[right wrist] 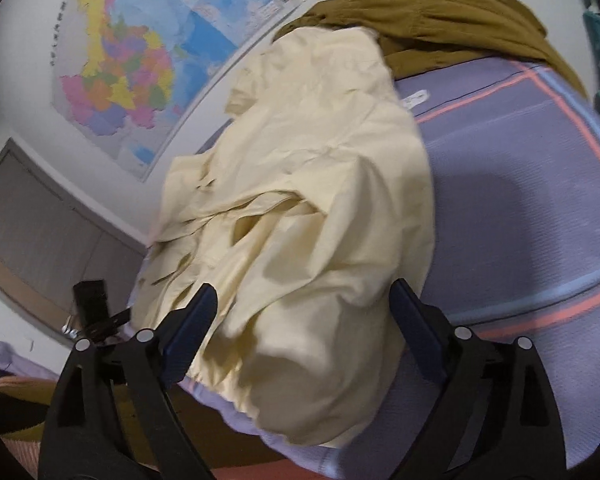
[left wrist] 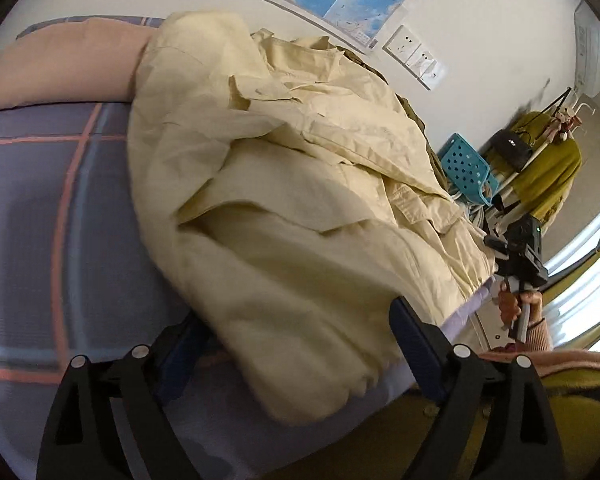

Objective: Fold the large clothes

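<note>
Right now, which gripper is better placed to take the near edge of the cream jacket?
Probably the left gripper: its open jaws straddle the cream jacket, one finger partly under the hem. The right gripper is open too, above the hem.

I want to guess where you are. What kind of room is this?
Probably a bedroom. A cream jacket lies on a bed with a plaid sheet and a pink pillow. Maps hang on the wall, and clothes hang on a rack.
</note>
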`<state>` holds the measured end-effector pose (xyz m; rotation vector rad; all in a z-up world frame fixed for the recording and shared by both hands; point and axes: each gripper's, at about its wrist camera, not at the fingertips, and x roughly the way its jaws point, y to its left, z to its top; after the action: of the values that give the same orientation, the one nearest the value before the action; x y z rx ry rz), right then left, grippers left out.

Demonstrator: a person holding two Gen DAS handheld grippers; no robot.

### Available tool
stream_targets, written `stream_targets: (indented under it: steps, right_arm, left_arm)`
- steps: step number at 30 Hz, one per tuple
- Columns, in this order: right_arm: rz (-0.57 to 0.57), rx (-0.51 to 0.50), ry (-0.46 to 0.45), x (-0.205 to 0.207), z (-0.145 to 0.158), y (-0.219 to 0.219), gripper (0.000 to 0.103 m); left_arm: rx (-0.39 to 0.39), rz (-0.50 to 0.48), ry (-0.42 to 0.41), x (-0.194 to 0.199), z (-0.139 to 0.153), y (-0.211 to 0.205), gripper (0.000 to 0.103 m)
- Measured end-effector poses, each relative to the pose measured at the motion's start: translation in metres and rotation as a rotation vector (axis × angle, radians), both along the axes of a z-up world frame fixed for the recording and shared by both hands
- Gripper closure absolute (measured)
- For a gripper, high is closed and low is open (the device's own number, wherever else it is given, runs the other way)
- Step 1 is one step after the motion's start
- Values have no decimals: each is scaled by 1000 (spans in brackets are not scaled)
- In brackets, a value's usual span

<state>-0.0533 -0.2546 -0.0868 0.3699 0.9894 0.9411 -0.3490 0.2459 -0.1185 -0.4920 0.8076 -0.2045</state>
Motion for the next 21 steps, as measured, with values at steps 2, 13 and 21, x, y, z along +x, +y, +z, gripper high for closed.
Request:
stream_targets:
  steps: [2, 13, 21]
  right_arm:
    - [45, 43, 44, 1, -5, 4, 55]
    - [139, 171, -135, -45, 57, -6, 75]
    - [148, 86, 49, -32, -1, 0, 31]
  left_arm:
    - [0, 22, 3, 7, 0, -3, 27]
    - [-43, 114, -92, -23, 46, 24, 84]
    - [-6, 57, 41, -11, 6, 22, 58]
